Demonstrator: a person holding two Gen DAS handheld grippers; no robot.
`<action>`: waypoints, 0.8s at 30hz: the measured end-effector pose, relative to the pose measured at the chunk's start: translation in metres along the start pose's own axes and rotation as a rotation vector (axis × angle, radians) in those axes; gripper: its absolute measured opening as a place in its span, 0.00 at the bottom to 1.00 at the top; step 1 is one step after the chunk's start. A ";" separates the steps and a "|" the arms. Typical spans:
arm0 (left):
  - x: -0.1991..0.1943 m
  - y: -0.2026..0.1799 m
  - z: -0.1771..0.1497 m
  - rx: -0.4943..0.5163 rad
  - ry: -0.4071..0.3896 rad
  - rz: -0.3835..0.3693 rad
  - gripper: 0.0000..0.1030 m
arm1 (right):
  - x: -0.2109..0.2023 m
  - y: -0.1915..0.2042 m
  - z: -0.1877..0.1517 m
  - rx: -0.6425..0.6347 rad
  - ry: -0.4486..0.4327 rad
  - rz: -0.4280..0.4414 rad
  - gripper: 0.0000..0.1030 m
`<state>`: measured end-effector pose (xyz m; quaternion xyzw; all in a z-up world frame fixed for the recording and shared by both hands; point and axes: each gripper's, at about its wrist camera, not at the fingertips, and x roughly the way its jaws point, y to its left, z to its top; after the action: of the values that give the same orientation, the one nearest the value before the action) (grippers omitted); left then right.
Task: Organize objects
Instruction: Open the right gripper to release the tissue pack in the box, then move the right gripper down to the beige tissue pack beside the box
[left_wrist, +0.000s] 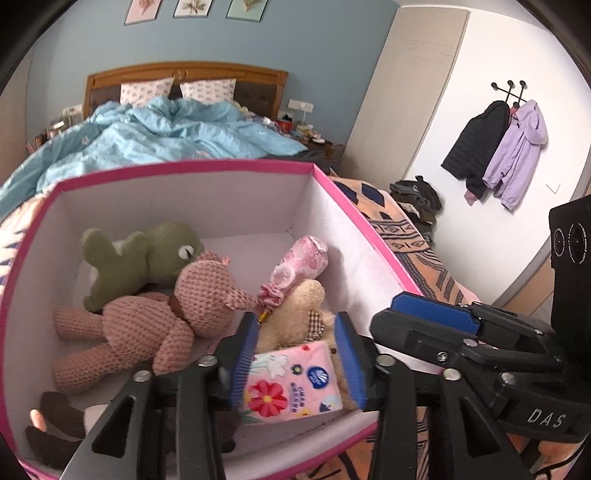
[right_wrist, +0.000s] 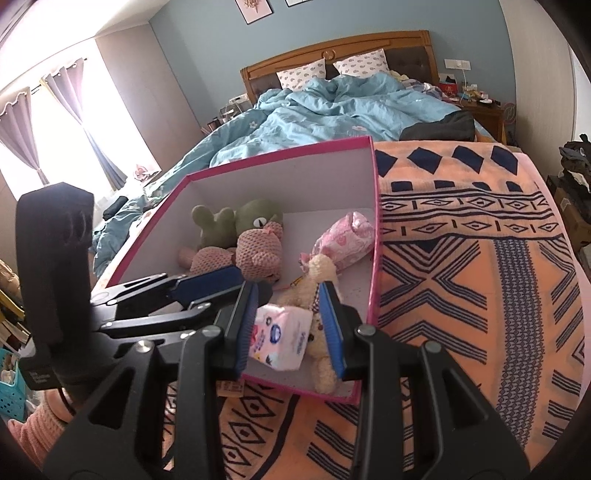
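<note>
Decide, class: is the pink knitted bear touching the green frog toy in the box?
Touching. The left wrist view shows the pink bear's head pressed against the frog's face, its body overlapping the frog's, no gap between.

My left gripper (left_wrist: 295, 354) hangs over the pink-rimmed box (left_wrist: 236, 166), jaws apart around the pink tissue pack (left_wrist: 291, 384); pad contact unclear. Cream bear (left_wrist: 295, 317) lies just beyond at 12 o'clock. Pink knitted toy (left_wrist: 155, 317) at 9 o'clock, overlapping the green frog (left_wrist: 140, 258). My right gripper (left_wrist: 436, 314) sits at 3 o'clock.
</note>
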<state>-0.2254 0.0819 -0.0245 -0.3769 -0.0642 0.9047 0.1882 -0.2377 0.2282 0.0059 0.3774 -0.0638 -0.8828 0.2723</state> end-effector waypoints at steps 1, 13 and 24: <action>-0.004 0.000 -0.001 0.005 -0.015 0.008 0.54 | -0.003 0.000 -0.001 0.001 -0.006 0.005 0.37; -0.067 -0.006 -0.016 0.084 -0.210 0.090 0.98 | -0.047 0.017 -0.020 -0.045 -0.089 0.071 0.51; -0.119 0.011 -0.057 0.063 -0.294 0.138 1.00 | -0.050 0.051 -0.060 -0.147 -0.036 0.110 0.63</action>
<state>-0.1119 0.0237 0.0104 -0.2381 -0.0366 0.9624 0.1259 -0.1454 0.2174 0.0112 0.3365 -0.0244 -0.8753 0.3463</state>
